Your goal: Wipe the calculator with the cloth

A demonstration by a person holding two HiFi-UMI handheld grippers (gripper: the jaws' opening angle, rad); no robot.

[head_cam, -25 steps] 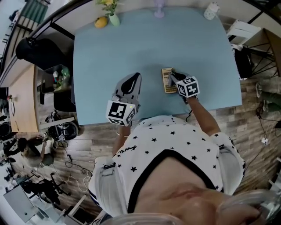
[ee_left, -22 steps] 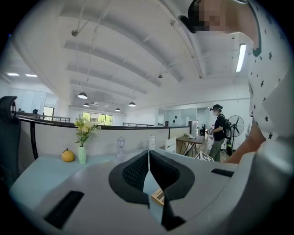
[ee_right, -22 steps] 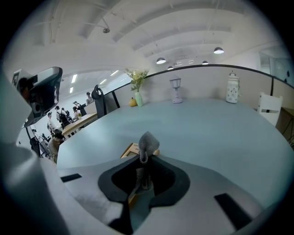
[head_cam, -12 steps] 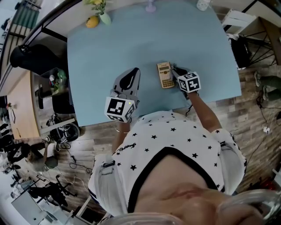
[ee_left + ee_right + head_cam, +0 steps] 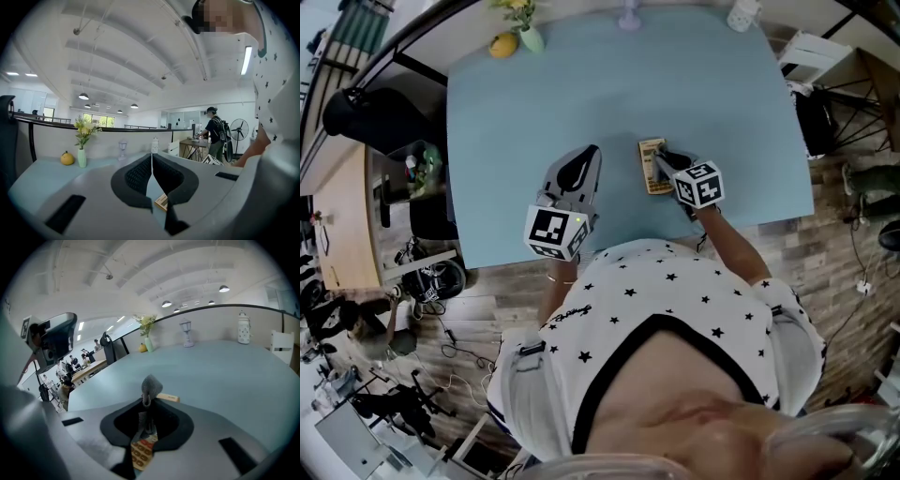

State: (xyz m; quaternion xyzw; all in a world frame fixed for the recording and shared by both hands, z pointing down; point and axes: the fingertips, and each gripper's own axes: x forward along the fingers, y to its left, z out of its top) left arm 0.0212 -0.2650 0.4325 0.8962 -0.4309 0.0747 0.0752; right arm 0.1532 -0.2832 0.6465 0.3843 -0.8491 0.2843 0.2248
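Grey cloth (image 5: 151, 386) pinched in closed right claw (image 5: 146, 404), directly over calculator (image 5: 139, 452) lying flat on blue desk (image 5: 581, 94). Left claw (image 5: 151, 159) closed, empty, near calculator's left.

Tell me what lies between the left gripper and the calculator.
Nothing does. In the head view, only a bare stretch of the blue table separates the left gripper from the calculator.
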